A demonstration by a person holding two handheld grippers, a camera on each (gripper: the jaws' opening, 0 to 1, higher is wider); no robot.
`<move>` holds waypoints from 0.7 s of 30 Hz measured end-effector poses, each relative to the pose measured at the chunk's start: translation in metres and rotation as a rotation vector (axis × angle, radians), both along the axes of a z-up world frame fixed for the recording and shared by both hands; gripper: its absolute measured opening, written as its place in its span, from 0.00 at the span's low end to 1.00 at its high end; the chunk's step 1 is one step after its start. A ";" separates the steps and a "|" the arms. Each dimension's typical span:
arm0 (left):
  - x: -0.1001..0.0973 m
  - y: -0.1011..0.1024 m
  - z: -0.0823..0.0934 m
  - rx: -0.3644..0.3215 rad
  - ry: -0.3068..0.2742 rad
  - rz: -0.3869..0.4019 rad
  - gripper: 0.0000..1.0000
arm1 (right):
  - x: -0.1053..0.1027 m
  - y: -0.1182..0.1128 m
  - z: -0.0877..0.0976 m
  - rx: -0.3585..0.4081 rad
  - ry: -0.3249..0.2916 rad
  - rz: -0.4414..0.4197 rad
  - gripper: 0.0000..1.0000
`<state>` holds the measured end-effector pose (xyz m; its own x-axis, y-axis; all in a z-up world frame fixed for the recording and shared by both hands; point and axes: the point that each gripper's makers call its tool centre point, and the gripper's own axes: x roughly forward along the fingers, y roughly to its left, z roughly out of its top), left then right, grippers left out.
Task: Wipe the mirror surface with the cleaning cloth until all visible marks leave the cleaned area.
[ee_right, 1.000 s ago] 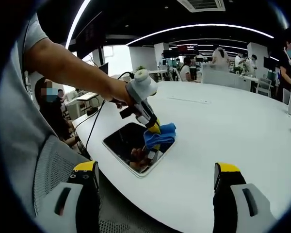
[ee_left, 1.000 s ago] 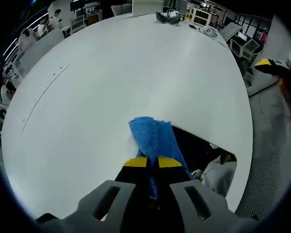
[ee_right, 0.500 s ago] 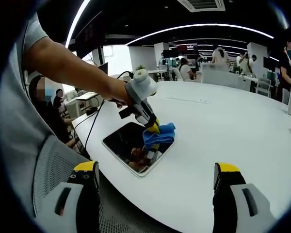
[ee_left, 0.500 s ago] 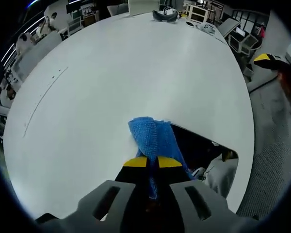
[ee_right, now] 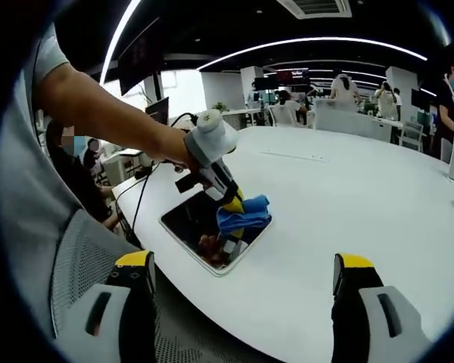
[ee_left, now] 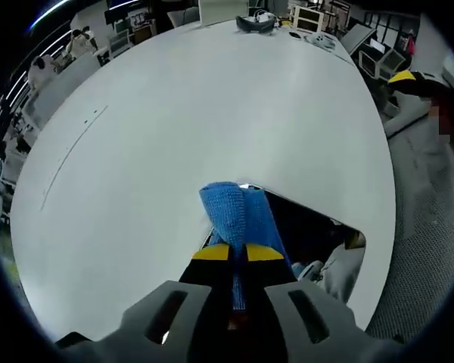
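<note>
the left tool [ee_left: 237,253], clamped on the blue knitted cleaning cloth [ee_left: 238,215], should press flat across the dark rectangular mirror [ee_right: 204,231] at centre-left on the white tabletop [ee_right: 363,204], while the right tool [ee_right: 242,283] gapes wide, empty.

The left gripper [ee_left: 238,253] pinches the blue cloth [ee_left: 238,215] over the dark mirror [ee_left: 310,231], seemingly touching, on the white table [ee_left: 174,113].

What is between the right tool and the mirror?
Only bare white table lies between the open right tool and the flat rectangular mirror, seen in the right gripper view.
</note>
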<state>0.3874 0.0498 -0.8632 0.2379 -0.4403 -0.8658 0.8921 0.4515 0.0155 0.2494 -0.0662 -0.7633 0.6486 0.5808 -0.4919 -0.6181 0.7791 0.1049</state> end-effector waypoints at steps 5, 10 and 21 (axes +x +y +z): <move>-0.012 0.000 0.001 0.013 0.001 -0.022 0.03 | 0.001 -0.001 0.000 0.001 -0.004 -0.008 0.97; -0.020 0.002 0.001 -0.002 0.014 -0.008 0.03 | 0.001 -0.001 0.001 0.002 -0.006 -0.009 0.97; -0.043 0.003 0.001 0.014 0.002 -0.032 0.03 | 0.002 -0.003 0.001 0.009 -0.007 -0.014 0.97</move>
<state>0.3444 0.0530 -0.8622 0.2224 -0.4355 -0.8723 0.9060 0.4229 0.0199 0.2511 -0.0692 -0.7620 0.6603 0.5758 -0.4822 -0.6076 0.7869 0.1076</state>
